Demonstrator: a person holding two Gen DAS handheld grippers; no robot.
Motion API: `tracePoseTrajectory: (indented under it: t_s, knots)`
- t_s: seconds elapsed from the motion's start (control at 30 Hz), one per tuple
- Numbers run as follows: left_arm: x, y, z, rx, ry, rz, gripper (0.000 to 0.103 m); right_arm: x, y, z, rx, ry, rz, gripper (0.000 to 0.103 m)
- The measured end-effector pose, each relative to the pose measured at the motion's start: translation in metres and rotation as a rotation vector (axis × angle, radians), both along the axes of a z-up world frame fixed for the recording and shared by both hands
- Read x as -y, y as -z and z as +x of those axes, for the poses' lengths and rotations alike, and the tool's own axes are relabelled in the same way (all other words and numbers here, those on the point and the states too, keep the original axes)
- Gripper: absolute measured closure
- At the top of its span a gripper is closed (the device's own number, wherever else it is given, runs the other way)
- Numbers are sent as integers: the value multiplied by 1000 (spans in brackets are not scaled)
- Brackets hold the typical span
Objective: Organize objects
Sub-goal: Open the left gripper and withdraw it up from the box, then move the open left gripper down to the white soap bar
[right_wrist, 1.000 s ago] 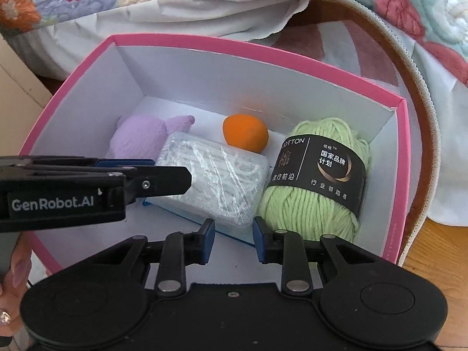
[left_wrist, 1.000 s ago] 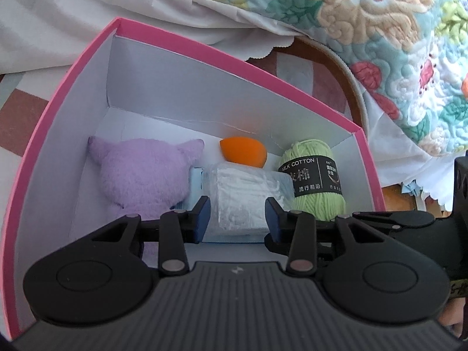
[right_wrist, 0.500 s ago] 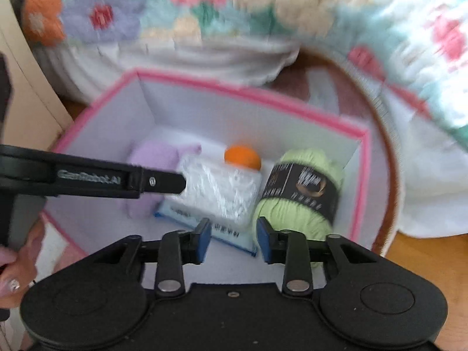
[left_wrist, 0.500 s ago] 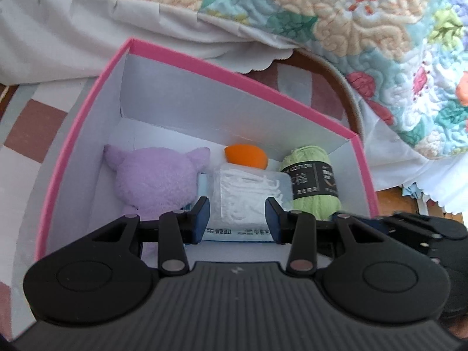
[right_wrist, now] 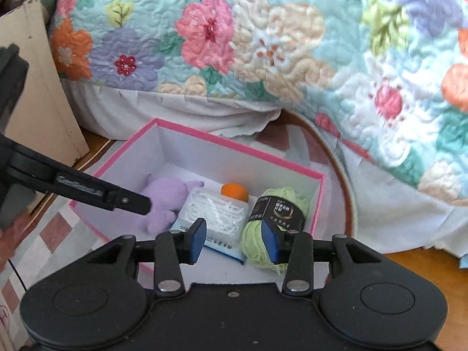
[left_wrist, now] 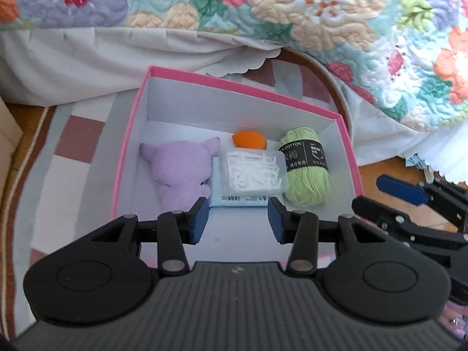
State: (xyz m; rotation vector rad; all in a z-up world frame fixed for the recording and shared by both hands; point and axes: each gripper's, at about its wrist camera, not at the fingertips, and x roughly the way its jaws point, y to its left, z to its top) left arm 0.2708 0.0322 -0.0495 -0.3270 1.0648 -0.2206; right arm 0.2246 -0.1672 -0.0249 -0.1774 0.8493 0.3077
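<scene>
From the left wrist view, the left gripper (left_wrist: 239, 220) hangs above the near end of the pink box (left_wrist: 125, 158), its jaws opening with nothing between them. Inside lie a purple plush toy (left_wrist: 180, 169) at left, a clear packet of white pieces (left_wrist: 254, 171) on a blue-edged pack, an orange ball (left_wrist: 249, 140) behind, and green yarn (left_wrist: 305, 166) at right. From the right wrist view, the right gripper (right_wrist: 233, 241) also hangs above the box (right_wrist: 317, 201), jaws opening and empty; the yarn (right_wrist: 275, 213) sits at right, the plush toy (right_wrist: 168, 201) at left.
</scene>
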Motion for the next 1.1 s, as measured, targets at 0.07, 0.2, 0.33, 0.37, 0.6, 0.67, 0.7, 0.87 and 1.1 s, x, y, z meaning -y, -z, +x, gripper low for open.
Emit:
tracePoseTrajectory:
  t_s: [0.07,0.2,0.33,0.37,0.6,0.67,0.7,0.87,1.1]
  knots:
    - [-2,-10,-9,1,8,13,57,-3,-6,-7,17,-3,-17,55]
    - [-3,-25,-29,-1,37,40,48,-6,-18,-22,26,-11,-8,55]
    - [-4,-39,-48,-1,63,78,41,-11,-29,-37,38,-25,2,53]
    - [-4,-42,-53,0,66,86,40,-12,-32,-40,41,-29,5,53]
    - [-9,-64,-83,25,76,127,31,-23,-53,-66,59,-55,4,48]
    - [-9,-70,-90,38,65,161,28,-24,-59,-72,64,-62,2,46]
    - [-9,-73,-94,50,60,181,25,-25,-61,-76,67,-63,3,45]
    - [-13,-82,-109,66,51,193,21,-25,-68,-92,81,-62,19,36]
    - [-19,-74,-124,57,22,188,18,-24,-63,-109,65,-36,44,27]
